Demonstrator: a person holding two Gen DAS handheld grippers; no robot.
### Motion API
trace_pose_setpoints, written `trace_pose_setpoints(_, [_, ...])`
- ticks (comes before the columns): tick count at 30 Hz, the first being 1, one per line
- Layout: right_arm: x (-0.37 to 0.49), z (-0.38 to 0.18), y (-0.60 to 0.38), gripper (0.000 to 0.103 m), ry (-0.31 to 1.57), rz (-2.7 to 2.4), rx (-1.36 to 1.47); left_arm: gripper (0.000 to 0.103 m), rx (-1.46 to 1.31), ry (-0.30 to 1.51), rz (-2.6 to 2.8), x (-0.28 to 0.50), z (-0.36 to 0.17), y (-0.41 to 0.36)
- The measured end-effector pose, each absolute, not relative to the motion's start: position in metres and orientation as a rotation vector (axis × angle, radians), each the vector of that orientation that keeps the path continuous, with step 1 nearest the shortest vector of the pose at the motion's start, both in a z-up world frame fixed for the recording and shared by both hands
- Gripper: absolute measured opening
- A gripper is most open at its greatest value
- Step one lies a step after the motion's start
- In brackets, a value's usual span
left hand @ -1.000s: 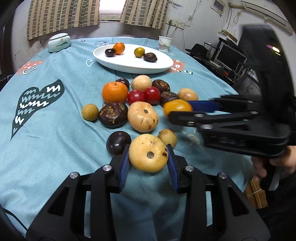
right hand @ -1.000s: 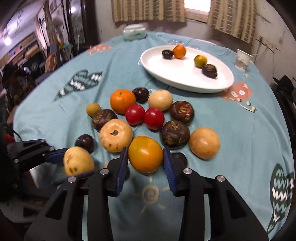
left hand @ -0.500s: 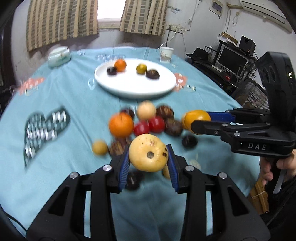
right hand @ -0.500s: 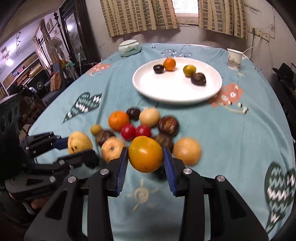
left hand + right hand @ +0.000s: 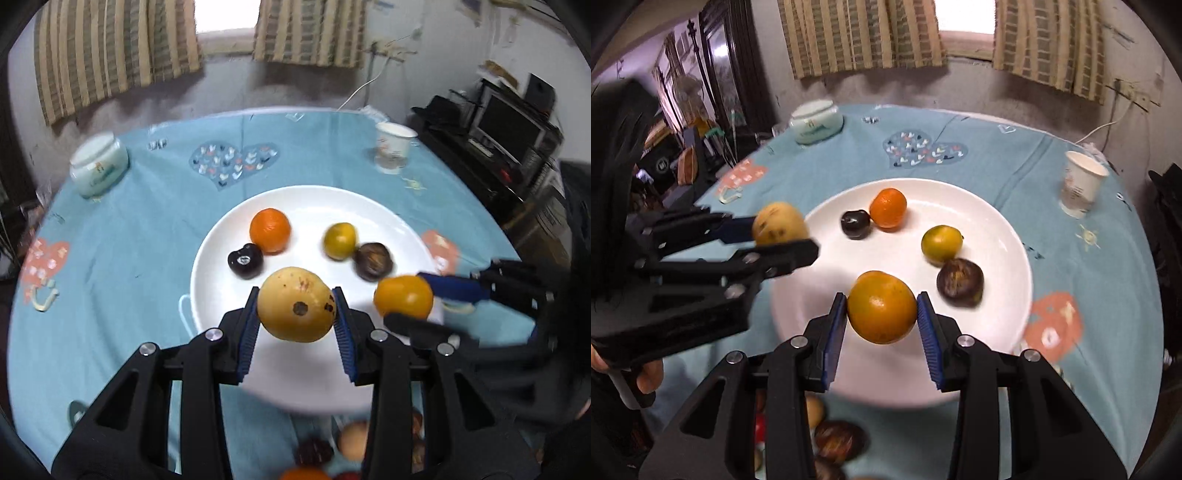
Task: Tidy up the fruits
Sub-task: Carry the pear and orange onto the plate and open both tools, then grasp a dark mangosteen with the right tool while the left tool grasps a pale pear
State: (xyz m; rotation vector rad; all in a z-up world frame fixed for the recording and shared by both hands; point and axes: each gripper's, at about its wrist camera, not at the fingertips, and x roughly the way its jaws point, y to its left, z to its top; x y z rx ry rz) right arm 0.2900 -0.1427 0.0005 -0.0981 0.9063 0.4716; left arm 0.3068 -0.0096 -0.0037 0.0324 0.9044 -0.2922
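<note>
I am viewing a round table under a teal cloth (image 5: 122, 236), the largest thing in both views. Ahead of both sets of jaws the white plate (image 5: 384, 218) is carrying four fruits: an orange (image 5: 269, 230), a yellow-green citrus (image 5: 340, 240), a brown wrinkled fruit (image 5: 373, 260) and a dark plum (image 5: 245, 260). The left gripper (image 5: 296, 314) is clamping a tan spotted fruit (image 5: 296, 305) between its blue pads above the plate's near part. The right gripper (image 5: 881, 314) is gripping an orange-yellow fruit (image 5: 882, 306) likewise. Only the left view is showing the monitor (image 5: 511, 129) right of its jaws; only the right view is showing the dark cabinet (image 5: 731, 70) to its left. Both are showing the paper cup (image 5: 393, 152), the pale jar (image 5: 99, 165), and blurred loose fruits (image 5: 836, 441) beneath the jaws.
</note>
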Motion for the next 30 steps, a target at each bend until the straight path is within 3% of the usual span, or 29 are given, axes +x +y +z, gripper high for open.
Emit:
trace_pose_setpoints(9, [0.333, -0.03, -0.13, 0.039, 0.933, 0.494, -0.112, 0.039, 0.026, 0.974, -0.267, 0.353, -0.04, 0.001])
trace_pose_setpoints(10, [0.336, -0.032, -0.128, 0.039, 0.929, 0.489, -0.118, 0.052, 0.027, 0.976, -0.257, 0.356, -0.04, 0.002])
trace_pose_setpoints(11, [0.337, -0.034, -0.125, 0.04, 0.918, 0.473, -0.135, 0.076, 0.025, 0.971, -0.249, 0.358, -0.038, 0.003])
trace_pose_setpoints(13, [0.337, -0.036, -0.123, 0.041, 0.898, 0.434, -0.166, 0.084, 0.02, 0.916, -0.22, 0.354, -0.028, 0.008])
trace_pose_setpoints(15, [0.335, -0.034, -0.125, 0.048, 0.879, 0.423, -0.164, 0.088, 0.024, 0.897, -0.214, 0.348, -0.017, 0.012])
trace_pose_setpoints(16, [0.332, -0.029, -0.127, 0.063, 0.858, 0.415, -0.156, 0.09, 0.025, 0.89, -0.205, 0.345, -0.012, 0.014])
trace_pose_setpoints(17, [0.327, -0.022, -0.13, 0.066, 0.824, 0.403, -0.155, 0.091, 0.021, 0.876, -0.202, 0.338, -0.005, 0.017])
trace_pose_setpoints(24, [0.265, 0.035, -0.145, 0.073, 0.746, 0.39, -0.16, 0.099, 0.004, 0.786, -0.171, 0.246, 0.042, 0.037])
trace_pose_setpoints(27, [0.214, 0.052, -0.149, 0.085, 0.73, 0.383, -0.188, 0.101, 0.025, 0.749, -0.153, 0.198, 0.047, 0.041])
trace_pose_setpoints(28, [0.193, 0.054, -0.151, 0.095, 0.726, 0.374, -0.2, 0.101, 0.038, 0.736, -0.145, 0.173, 0.044, 0.042])
trace_pose_setpoints(30, [0.15, 0.054, -0.154, 0.099, 0.703, 0.36, -0.216, 0.101, 0.047, 0.73, -0.132, 0.145, 0.036, 0.042])
